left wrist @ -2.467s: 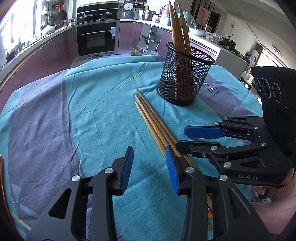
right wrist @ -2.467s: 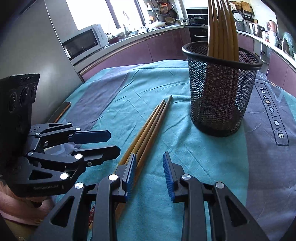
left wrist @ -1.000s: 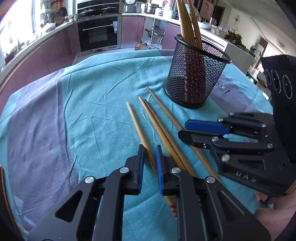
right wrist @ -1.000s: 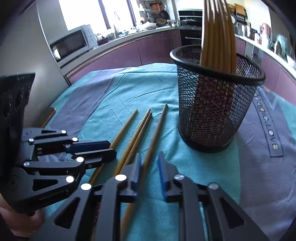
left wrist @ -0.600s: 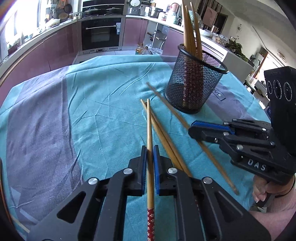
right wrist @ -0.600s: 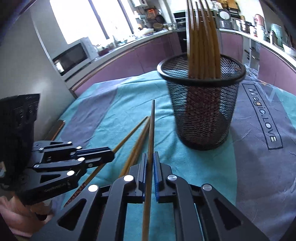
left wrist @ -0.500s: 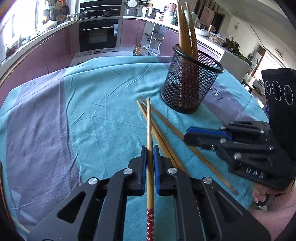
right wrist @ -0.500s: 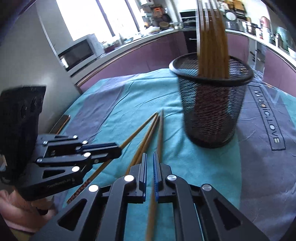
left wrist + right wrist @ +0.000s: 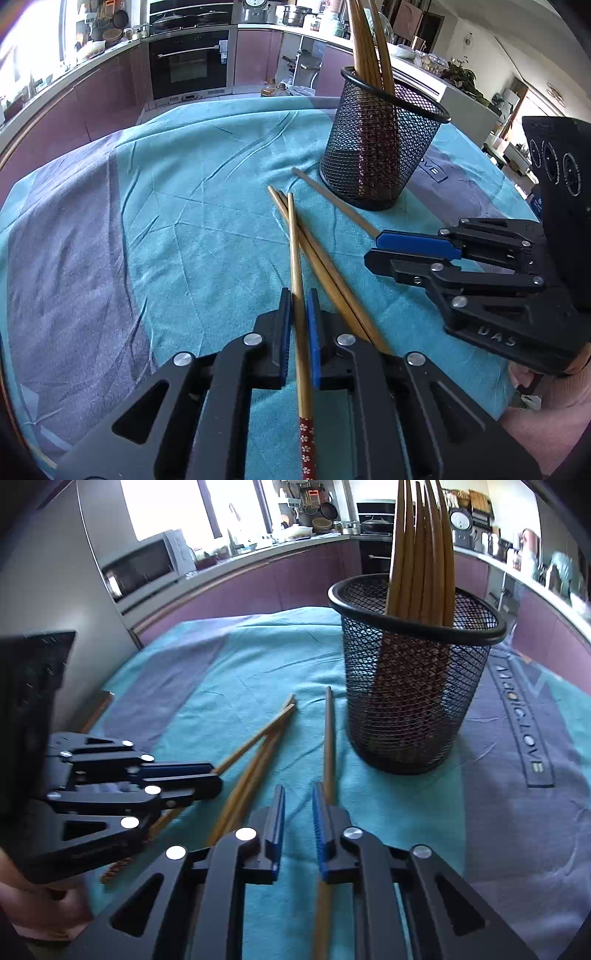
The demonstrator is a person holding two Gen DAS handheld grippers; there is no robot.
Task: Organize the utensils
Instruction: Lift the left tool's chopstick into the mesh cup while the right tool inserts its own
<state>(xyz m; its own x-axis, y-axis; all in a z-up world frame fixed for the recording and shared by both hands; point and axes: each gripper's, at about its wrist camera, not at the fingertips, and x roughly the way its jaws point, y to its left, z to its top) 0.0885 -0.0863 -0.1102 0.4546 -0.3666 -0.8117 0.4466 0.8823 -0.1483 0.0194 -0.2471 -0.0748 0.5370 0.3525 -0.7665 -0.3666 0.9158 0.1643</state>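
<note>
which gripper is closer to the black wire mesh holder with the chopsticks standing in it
Right. The right gripper sits just short of the black mesh holder, slightly to its left. The left gripper is further out to that side, shut on a bamboo chopstick.

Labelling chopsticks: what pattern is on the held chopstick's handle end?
Dark red with small white flowers, clearest in the left wrist view.

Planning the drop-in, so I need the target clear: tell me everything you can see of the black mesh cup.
The mesh cup is a round black wire-mesh holder with a solid rim and base, tapering slightly downward. It stands upright on the teal cloth. Several wooden chopsticks stand inside it, leaning on the rim, with their dark ends showing through the mesh. A loose chopstick lies close beside its base; I cannot tell whether they touch.
</note>
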